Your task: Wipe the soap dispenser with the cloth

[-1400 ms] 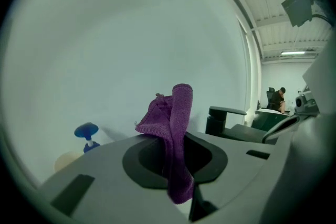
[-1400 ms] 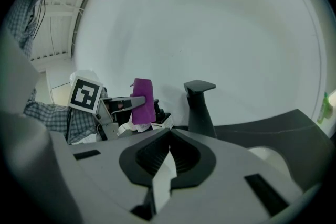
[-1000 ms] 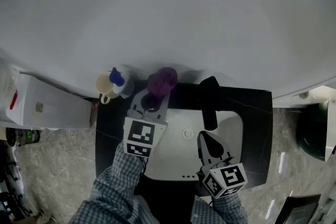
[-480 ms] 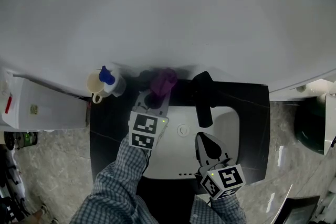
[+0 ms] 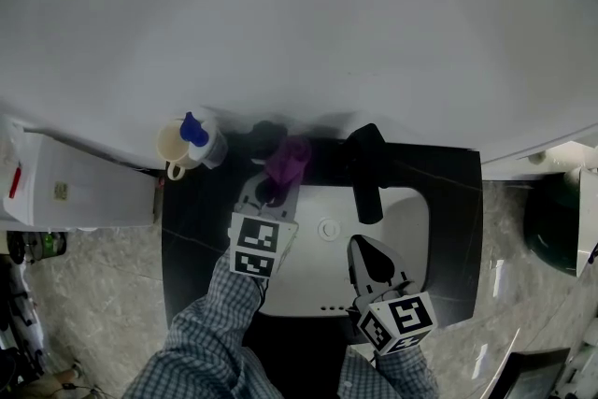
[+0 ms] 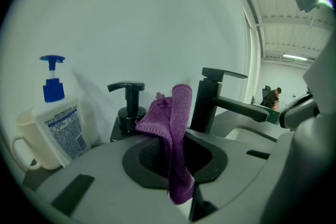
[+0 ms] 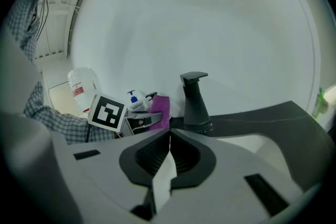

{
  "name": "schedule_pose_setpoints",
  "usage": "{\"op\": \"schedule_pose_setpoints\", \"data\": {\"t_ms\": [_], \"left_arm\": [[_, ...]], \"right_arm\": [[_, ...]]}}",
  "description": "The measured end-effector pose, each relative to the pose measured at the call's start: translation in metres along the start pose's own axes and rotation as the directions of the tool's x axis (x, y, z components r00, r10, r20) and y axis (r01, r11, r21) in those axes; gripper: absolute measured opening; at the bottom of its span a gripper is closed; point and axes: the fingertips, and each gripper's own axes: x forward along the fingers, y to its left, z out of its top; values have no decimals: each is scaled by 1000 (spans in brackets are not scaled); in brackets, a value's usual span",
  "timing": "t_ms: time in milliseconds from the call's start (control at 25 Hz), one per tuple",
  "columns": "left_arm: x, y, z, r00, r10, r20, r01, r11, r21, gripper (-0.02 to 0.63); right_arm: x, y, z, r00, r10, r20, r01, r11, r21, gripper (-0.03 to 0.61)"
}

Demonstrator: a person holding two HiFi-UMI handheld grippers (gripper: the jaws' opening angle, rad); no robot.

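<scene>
1. Black counter [image 5: 458, 192] rings a white sink [image 5: 404, 234]; faucet [image 5: 366, 173] at 12 o'clock, blue-pump bottle [image 5: 198, 135] and mug [image 5: 173, 151] at 10.
2. Left gripper [image 5: 271, 188] pinches the purple cloth [image 6: 177, 128], partly hiding the soap dispenser [image 6: 127, 106] at 11.
3. Right gripper [image 5: 370, 257] has its jaws together, empty.

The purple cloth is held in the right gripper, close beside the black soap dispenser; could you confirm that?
Not quite: the left gripper holds the purple cloth, as the left gripper view shows; the right gripper is shut and empty. The cloth is close beside the black soap dispenser.
</scene>
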Motion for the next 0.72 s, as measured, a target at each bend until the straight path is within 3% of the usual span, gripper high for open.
{"op": "schedule_pose_setpoints", "data": {"t_ms": [400,720], "left_arm": [[-51,-4,27,997,-18,80,19,1000,-4,60],[-109,-9,26,996,-41,79,41,999,-5,60]], "right_arm": [[0,18,19,999,-4,53,4,1000,4,18],[-5,49,32,995,9,96,-6,999,-31,18]]}}
